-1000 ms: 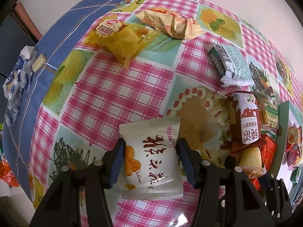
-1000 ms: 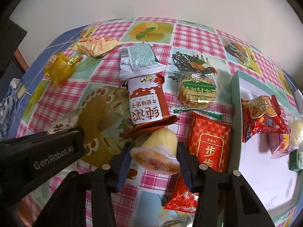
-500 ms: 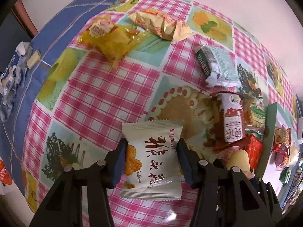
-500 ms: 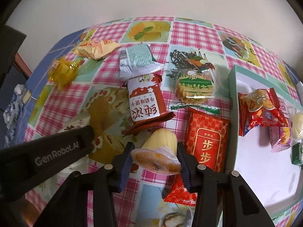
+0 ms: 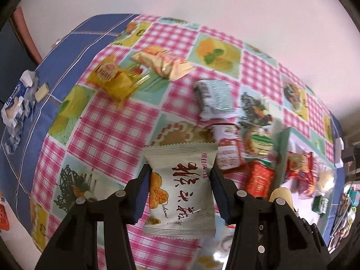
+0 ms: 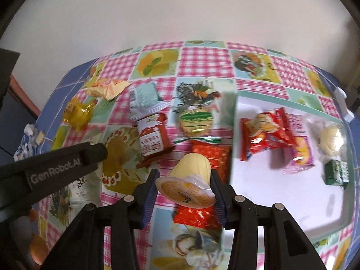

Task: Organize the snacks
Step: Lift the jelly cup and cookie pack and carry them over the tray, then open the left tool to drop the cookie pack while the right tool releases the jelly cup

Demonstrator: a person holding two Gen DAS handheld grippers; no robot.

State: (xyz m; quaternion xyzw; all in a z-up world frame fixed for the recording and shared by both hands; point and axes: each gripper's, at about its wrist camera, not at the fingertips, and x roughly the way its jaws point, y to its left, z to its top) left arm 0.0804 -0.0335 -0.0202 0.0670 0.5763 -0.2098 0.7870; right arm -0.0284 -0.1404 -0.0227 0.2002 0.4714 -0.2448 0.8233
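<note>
Above a worktop (image 6: 202, 58) spread with pink-checked oilcloth, the left gripper (image 5: 180, 177) clamps a white snack packet (image 5: 180, 186) while the right gripper (image 6: 184, 184) pinches a yellow jelly cup (image 6: 191, 180), both lifted clear, apparently bound for the green-rimmed tray (image 6: 281, 96) already holding several snacks. More packets lie loose beside the tray, against a plain pale wall.
</note>
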